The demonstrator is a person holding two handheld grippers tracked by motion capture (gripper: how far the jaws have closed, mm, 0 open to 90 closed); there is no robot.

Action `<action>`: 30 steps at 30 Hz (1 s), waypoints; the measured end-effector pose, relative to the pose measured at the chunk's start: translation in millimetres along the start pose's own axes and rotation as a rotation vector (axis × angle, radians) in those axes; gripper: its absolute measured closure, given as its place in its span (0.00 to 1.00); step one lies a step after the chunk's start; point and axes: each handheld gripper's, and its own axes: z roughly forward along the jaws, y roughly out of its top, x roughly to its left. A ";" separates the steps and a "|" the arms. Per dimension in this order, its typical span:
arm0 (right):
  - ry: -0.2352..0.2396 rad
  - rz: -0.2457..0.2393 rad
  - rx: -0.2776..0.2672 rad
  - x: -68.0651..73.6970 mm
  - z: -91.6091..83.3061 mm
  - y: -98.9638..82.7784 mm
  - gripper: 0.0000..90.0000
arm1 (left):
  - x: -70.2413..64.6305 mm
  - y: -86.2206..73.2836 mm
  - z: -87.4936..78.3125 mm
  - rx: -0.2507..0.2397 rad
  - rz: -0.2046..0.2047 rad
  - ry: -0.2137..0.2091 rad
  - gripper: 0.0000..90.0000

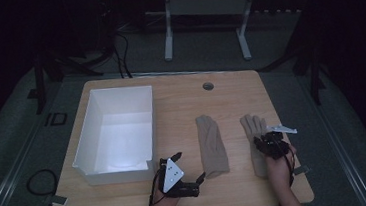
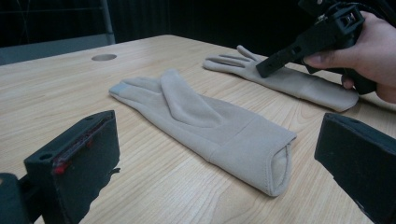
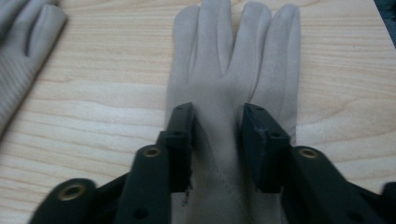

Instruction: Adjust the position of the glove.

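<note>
The right hand-held gripper, jaws parted, straddles a flat beige knit glove, apparently poised to pinch; the left hand-held gripper waits spread before its twin.

White bin at table left; two gloves right of it, left glove beside right glove

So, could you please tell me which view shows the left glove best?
The left gripper view: the left glove lies whole and close, cuff opening visible. The high view shows it small and dim; the right gripper view catches just its edge.
</note>
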 end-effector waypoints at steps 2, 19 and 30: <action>0.013 -0.001 -0.004 -2.3 -1.7 2.7 0.69 | 0.0 0.0 0.0 0.000 0.001 0.000 0.01; 0.256 -0.338 0.070 -40.6 -8.2 25.6 0.62 | 0.2 -0.1 -0.1 0.000 -0.003 0.000 0.01; 0.275 -0.251 0.053 -47.0 5.3 8.1 0.72 | 0.1 0.1 0.2 0.002 -0.004 0.005 0.01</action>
